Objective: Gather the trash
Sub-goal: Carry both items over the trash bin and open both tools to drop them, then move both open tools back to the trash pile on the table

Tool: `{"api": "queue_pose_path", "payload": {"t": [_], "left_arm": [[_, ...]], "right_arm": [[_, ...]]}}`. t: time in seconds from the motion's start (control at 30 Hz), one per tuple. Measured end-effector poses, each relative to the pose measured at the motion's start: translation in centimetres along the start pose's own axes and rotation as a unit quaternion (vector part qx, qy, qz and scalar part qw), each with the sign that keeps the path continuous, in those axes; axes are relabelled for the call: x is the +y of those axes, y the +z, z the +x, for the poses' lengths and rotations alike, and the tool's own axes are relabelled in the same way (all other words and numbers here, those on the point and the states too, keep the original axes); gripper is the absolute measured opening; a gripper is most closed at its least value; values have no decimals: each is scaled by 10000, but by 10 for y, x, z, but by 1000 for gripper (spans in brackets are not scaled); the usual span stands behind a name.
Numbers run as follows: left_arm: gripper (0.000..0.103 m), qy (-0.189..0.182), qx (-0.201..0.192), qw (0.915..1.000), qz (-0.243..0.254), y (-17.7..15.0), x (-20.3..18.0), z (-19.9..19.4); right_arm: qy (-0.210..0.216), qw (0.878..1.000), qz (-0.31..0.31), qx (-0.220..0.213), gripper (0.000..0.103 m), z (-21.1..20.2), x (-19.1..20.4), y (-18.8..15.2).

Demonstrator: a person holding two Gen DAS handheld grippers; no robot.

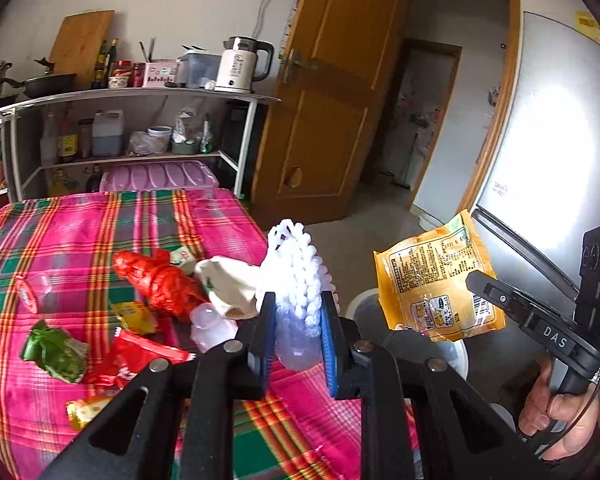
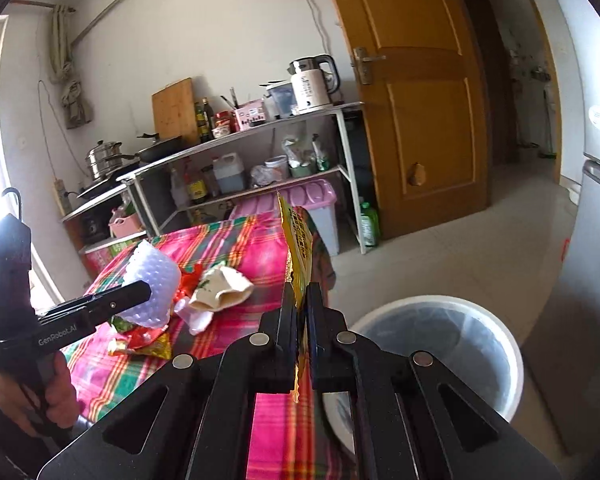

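Still plenty of wrappers [image 1: 112, 344] scattered over the table [image 1: 80, 220], mostly near its right edge. Left gripper [image 1: 298, 332] clamped on a white foam net [image 1: 296, 276], squishy and ribbed, lifted just off the cloth at that edge, probably headed for the bin. Right gripper [image 2: 302, 320] pinching a crinkly yellow packet [image 1: 436, 280] by its bottom edge, held upright past the table's right edge, near the bin [image 2: 440, 308] on the floor, ready to drop in.
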State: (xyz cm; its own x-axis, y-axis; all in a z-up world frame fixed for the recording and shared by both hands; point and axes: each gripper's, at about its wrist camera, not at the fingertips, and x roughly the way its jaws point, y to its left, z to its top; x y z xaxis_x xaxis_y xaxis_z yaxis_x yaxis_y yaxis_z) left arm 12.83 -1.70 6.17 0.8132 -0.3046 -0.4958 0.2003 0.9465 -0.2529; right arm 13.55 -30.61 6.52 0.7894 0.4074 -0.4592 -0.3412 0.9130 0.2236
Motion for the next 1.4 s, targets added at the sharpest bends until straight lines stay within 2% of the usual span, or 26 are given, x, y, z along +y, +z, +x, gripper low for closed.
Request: {"api": "queue_pose_path", "payload": {"t": [0.2, 0.5, 0.6, 0.63, 0.73, 0.77, 0.97, 1.17, 1.4], "left_arm": [[21, -496, 374, 9976, 315, -5, -49, 47], [23, -1013, 1064, 9874, 587, -26, -96, 113], [27, -1055, 1274, 9844, 592, -31, -100, 129], [30, -1049, 1310, 9841, 586, -33, -100, 131], [39, -1047, 1338, 9840, 534, -35, -97, 130], [39, -1042, 1332, 9843, 511, -35, -96, 128], [40, -987, 1110, 9880, 434, -28, -83, 112], [40, -917, 812, 9918, 373, -26, -67, 74], [43, -858, 416, 9951, 263, -26, -41, 20]], "right_arm": [[-356, 9986, 357, 186, 5, -1, -50, -17], [-529, 9935, 715, 704, 5, 28, -92, -40], [-580, 9922, 743, 811, 11, 34, -100, -47], [-580, 9921, 746, 827, 17, 35, -100, -48], [-562, 9921, 782, 806, 43, 36, -100, -49], [-552, 9922, 791, 789, 45, 35, -100, -49], [-512, 9938, 769, 619, 45, 24, -93, -41], [-583, 9948, 671, 490, 45, 3, -76, -37], [-623, 9969, 390, 295, 45, -21, -37, -27]]}}
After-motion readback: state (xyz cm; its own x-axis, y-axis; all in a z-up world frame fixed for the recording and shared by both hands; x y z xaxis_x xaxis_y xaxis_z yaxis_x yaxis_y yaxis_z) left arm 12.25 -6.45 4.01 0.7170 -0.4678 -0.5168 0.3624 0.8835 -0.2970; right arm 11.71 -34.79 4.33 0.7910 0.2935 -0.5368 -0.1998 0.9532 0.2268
